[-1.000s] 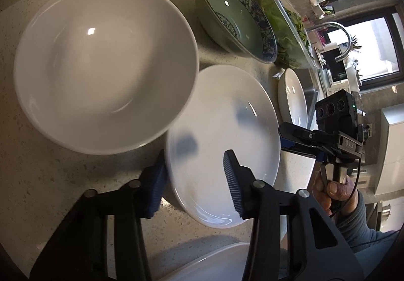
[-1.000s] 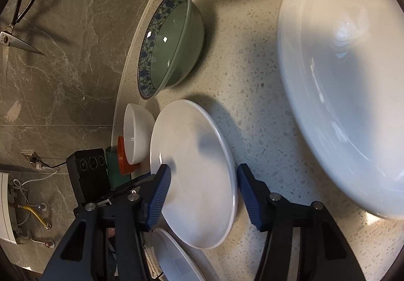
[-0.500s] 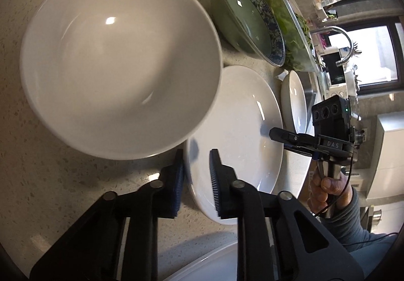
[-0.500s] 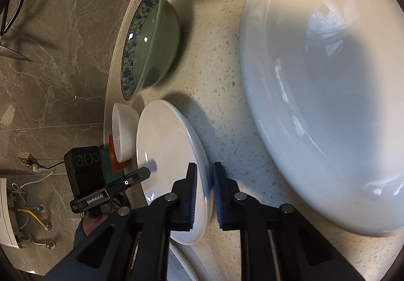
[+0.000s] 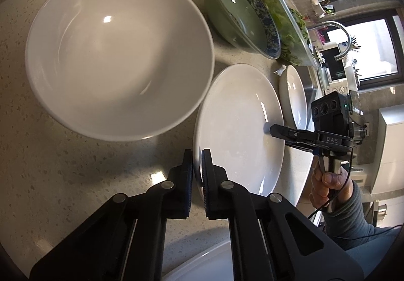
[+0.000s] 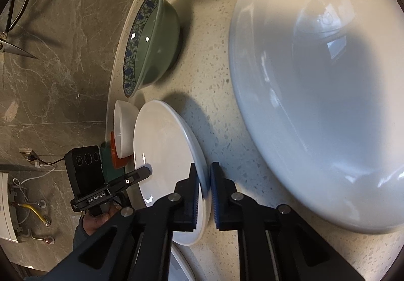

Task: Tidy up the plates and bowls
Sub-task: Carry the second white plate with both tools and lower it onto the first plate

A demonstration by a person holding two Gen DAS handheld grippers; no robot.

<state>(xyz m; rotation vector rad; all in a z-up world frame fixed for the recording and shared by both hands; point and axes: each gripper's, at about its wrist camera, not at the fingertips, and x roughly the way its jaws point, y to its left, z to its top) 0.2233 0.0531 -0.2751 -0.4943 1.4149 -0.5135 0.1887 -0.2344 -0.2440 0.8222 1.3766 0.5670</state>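
The speckled table (image 5: 63, 154) carries a large white bowl (image 5: 118, 51) at the upper left of the left wrist view. Lower centre lies the white plate (image 5: 240, 129), its rim just beside that bowl. The left gripper (image 5: 197, 170) is clamped on the plate's near edge, and the right gripper (image 6: 203, 187) pinches its opposite rim. A green bowl with a blue patterned rim (image 5: 242, 8) sits at the upper centre, a small white bowl (image 5: 294, 94) right of the plate
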